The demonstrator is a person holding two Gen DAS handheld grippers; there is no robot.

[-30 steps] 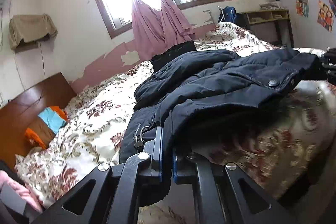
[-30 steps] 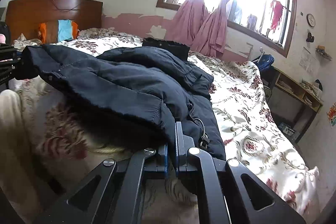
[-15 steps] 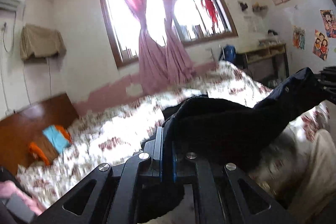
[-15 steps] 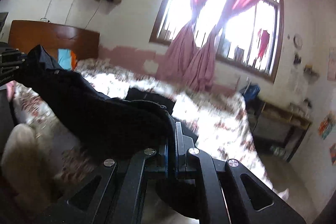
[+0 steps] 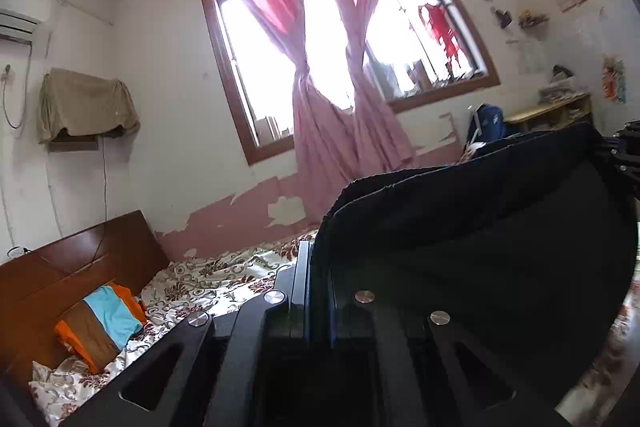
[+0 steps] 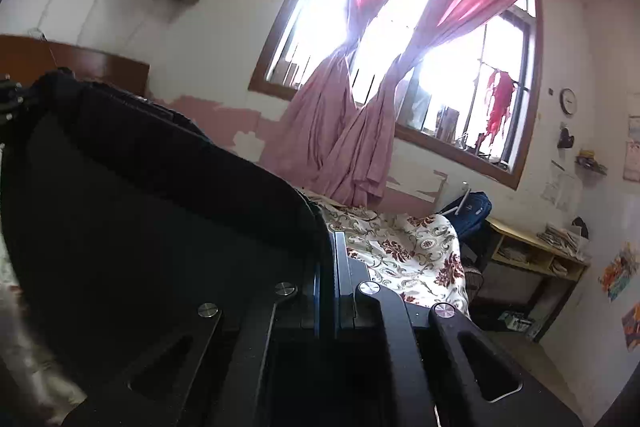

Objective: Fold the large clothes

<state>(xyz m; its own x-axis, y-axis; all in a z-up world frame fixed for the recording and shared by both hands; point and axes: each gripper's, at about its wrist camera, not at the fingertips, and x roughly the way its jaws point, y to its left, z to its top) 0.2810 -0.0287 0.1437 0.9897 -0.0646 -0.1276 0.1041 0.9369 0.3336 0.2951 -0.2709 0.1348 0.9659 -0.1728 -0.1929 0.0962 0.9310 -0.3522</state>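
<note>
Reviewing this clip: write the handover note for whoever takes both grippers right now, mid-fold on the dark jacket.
Left gripper: shut on one edge of the dark jacket.
Right gripper: shut on the opposite edge of the same jacket.
Jacket: held up and stretched between the two grippers, above the floral bedspread; its lower part is out of view.
Done: both edges gripped, garment raised.
Left: probably lay it flat, then make the folds; no finished fold is visible yet.
</note>
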